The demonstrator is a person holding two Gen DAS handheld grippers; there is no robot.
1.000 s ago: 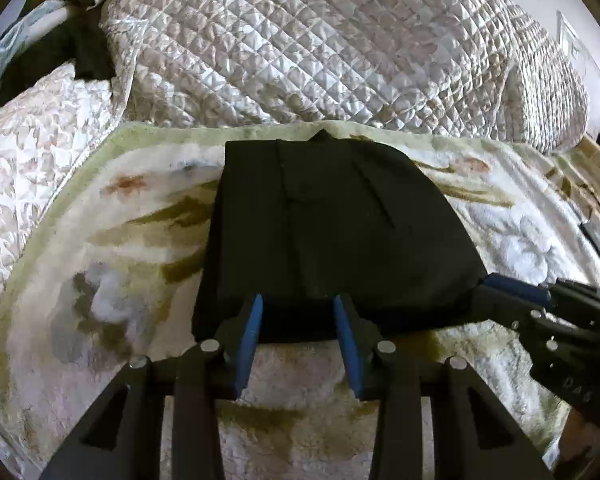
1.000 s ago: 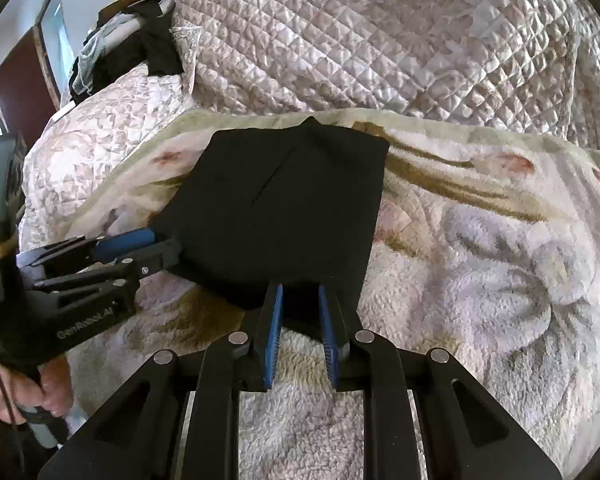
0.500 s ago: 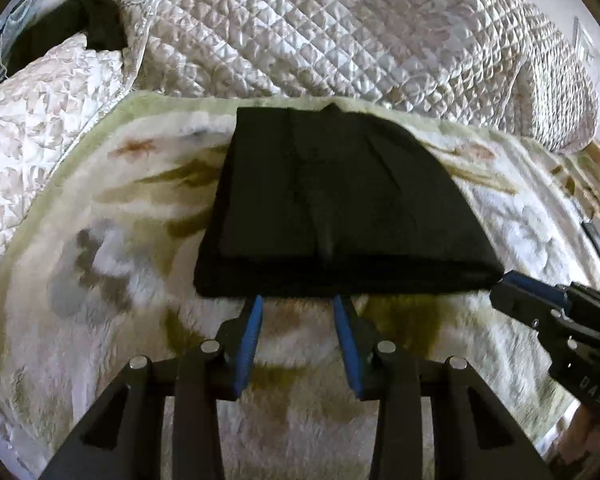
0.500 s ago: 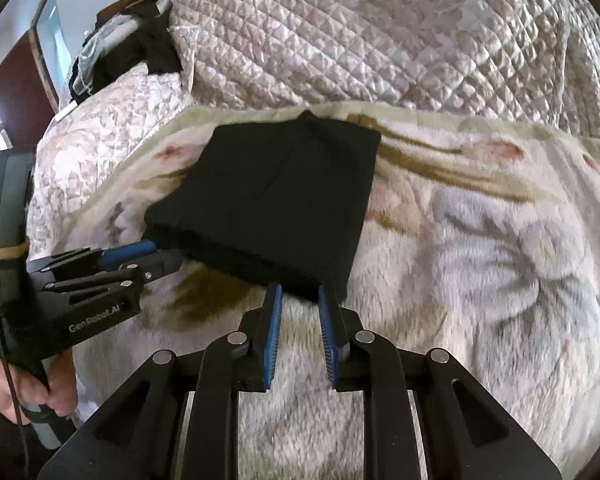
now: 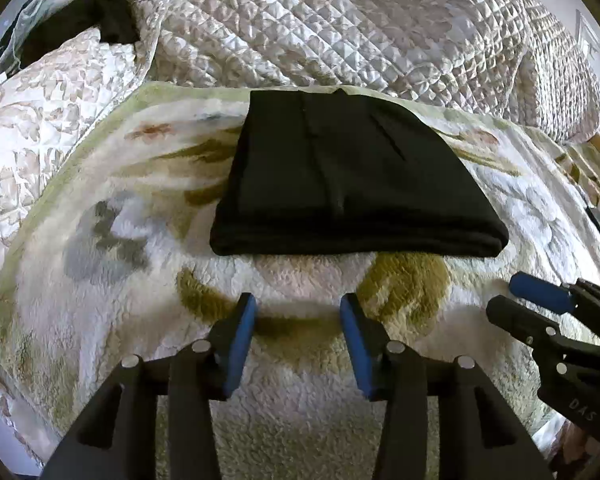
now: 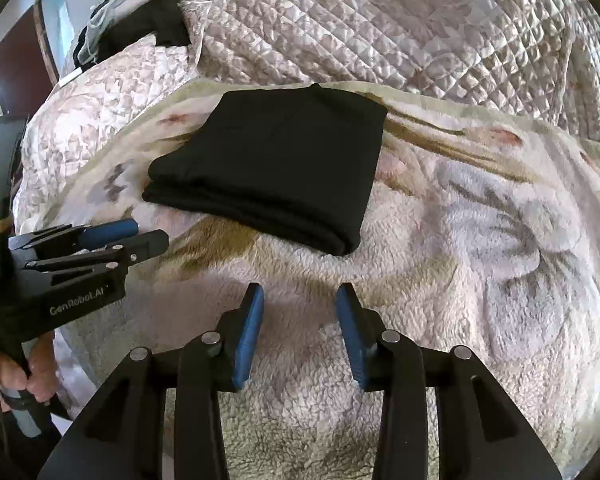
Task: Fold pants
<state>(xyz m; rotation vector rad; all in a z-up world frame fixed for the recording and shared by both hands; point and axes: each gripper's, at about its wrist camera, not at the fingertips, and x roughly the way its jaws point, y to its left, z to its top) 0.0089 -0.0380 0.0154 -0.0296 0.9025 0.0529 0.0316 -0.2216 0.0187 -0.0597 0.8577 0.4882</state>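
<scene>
Black pants lie folded into a thick flat rectangle on a fleecy flowered blanket; the right wrist view shows the same pants up and to the left. My left gripper hovers over the blanket just short of the fold's near edge, its jaws opening with nothing between them. My right gripper is likewise back from the near right corner, its jaws opening and empty. Each gripper appears from the side in the other's view: the right gripper, the left gripper.
A quilted satin bedspread is bunched up behind the pants. Dark clothes are heaped at the far left corner. A hand grips the left tool's handle. The blanket reaches the bed's edge at right.
Both grippers let go of the pants' near edge and drew back toward the camera side. The folded pants now rest flat, and both pairs of jaws stand wider.
</scene>
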